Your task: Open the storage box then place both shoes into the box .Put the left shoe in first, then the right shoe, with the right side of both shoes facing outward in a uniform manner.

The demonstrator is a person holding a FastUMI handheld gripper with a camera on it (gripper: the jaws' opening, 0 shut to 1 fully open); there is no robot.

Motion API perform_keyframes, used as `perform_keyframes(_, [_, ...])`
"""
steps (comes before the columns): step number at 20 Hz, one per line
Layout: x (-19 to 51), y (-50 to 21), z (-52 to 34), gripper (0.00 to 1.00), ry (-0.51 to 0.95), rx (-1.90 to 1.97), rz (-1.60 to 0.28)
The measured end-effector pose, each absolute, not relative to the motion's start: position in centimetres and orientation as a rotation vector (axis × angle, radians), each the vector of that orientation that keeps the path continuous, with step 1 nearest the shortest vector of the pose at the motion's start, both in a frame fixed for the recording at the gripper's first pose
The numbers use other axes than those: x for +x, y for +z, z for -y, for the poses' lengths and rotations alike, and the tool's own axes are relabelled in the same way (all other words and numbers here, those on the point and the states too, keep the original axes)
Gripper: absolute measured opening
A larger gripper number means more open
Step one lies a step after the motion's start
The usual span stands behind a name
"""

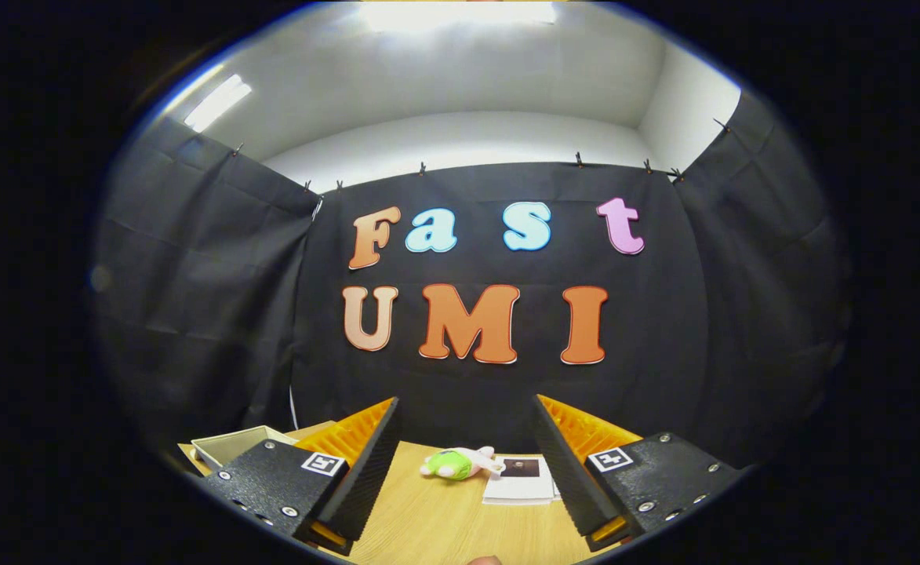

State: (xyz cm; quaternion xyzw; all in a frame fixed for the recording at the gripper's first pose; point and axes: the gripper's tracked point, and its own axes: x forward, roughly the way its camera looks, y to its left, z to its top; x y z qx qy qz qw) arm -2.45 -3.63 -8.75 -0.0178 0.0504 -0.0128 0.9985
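Note:
My gripper (466,414) is held above a wooden table (444,526), level and facing the booth's back wall. Its two fingers stand wide apart with nothing between them. Beyond the left finger (373,455) lies a shallow pale box or tray (232,444), of which a corner shows. I cannot tell whether it is the storage box.
Ahead of the fingers on the table lies a small green and white plush toy (456,463). Beside it, close to the right finger, rests a white booklet (521,480) with a dark picture on it. Black cloth walls close the booth at the back and on both sides.

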Motion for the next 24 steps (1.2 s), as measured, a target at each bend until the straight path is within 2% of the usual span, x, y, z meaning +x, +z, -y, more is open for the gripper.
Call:
perform_keyframes(10, [-2.2, -7.2, 4.8, 0.97, -0.06, 0.002, -0.087])
perform_keyframes(24, [-1.5, -6.3, 3.1, 0.97, -0.022, -0.004, -0.07])
